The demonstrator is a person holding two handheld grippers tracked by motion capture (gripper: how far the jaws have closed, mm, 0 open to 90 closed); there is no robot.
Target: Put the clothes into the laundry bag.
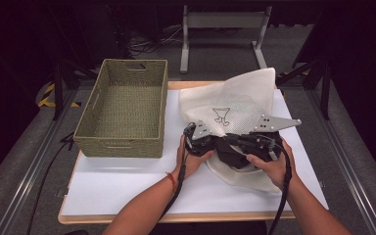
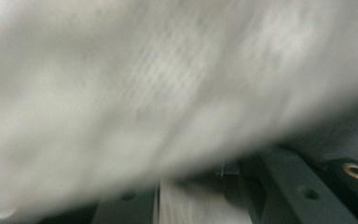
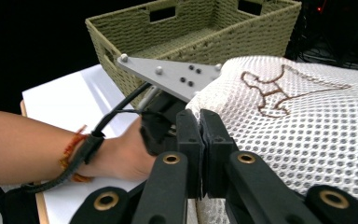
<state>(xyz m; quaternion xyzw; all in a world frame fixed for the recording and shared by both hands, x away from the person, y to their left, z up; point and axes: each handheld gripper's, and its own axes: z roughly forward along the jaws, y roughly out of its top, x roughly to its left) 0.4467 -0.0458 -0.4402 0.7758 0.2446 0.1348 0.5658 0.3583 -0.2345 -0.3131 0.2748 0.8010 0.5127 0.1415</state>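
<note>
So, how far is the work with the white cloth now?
Done: little shows as finished. The basket is empty and the cloth lies bunched on the table, partly lifted. In hand: the right gripper is shut on the cloth's edge; the left gripper is at the cloth, its grip unclear. Left: probably folding the cloth and putting it in the basket.

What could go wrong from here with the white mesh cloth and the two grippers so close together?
The right gripper pinches just an edge of the white mesh cloth, so the fabric might slip out if tugged. The left gripper sits almost against the right one, so the two could knock together. Cloth drapes close over the left gripper's camera, so its grip is hard to check. The raised cloth could also snag the woven basket rim nearby.
</note>
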